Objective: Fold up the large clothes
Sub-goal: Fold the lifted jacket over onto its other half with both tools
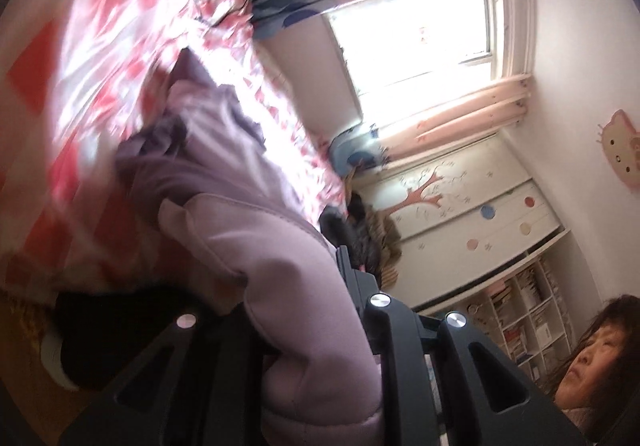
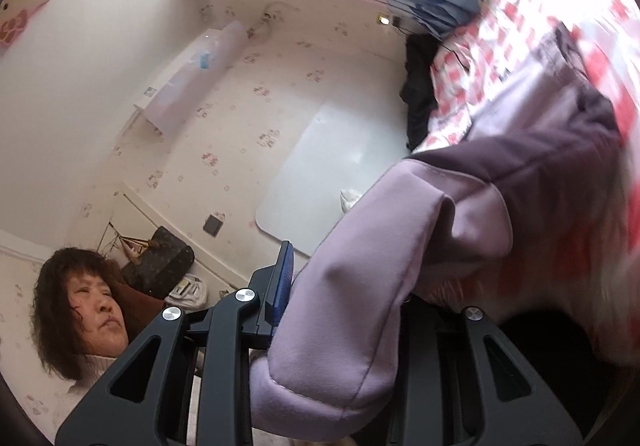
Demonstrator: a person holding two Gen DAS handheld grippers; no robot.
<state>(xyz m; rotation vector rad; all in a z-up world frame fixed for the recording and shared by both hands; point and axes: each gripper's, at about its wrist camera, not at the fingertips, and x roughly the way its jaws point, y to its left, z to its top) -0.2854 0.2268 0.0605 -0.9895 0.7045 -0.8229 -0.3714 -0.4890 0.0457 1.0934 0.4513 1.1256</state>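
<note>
Above the bed [image 1: 80, 93], left gripper [image 1: 316, 326] and right gripper [image 2: 344, 310] each clamp the lilac garment [image 1: 240, 185], which trails bedward.

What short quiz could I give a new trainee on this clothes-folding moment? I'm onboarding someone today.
1. True or false: both grippers are shut on the lilac garment.
2. What does the garment trail onto? A) a bare wooden floor B) the red-and-white checked bedcover C) a desk
3. Which gripper shows a blue pad on one of its fingers?

Key: 1 true: the left gripper and right gripper each clamp a fold. 2 B. 3 the right.
</note>
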